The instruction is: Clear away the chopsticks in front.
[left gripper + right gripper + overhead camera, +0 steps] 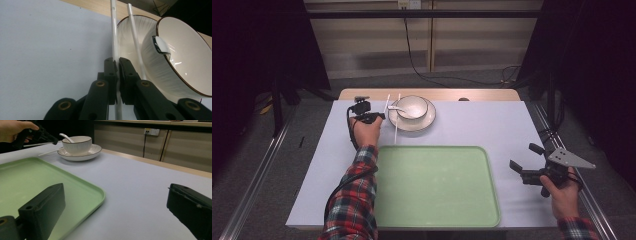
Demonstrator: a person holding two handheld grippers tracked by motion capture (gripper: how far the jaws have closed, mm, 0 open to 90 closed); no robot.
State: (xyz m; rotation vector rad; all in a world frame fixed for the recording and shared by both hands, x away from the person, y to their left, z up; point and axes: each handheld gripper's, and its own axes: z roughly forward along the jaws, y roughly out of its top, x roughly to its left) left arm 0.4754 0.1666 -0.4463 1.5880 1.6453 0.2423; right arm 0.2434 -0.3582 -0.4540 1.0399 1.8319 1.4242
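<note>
Pinching one chopstick (114, 37) in our left hand-held gripper (117, 67) | light, stiff, slick; grasp mid-shaft | at bowl's (412, 106) 9 o'clock | right hand-held gripper (526, 162) released.

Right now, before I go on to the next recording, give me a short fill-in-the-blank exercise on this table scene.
1. The left gripper is shut on one white ____.
2. The bowl stands on a ____.
3. A spoon rests in the ____.
4. The right gripper, jaws open, hovers beside the ____ tray.

Missing words: chopstick; plate; bowl; green
</note>
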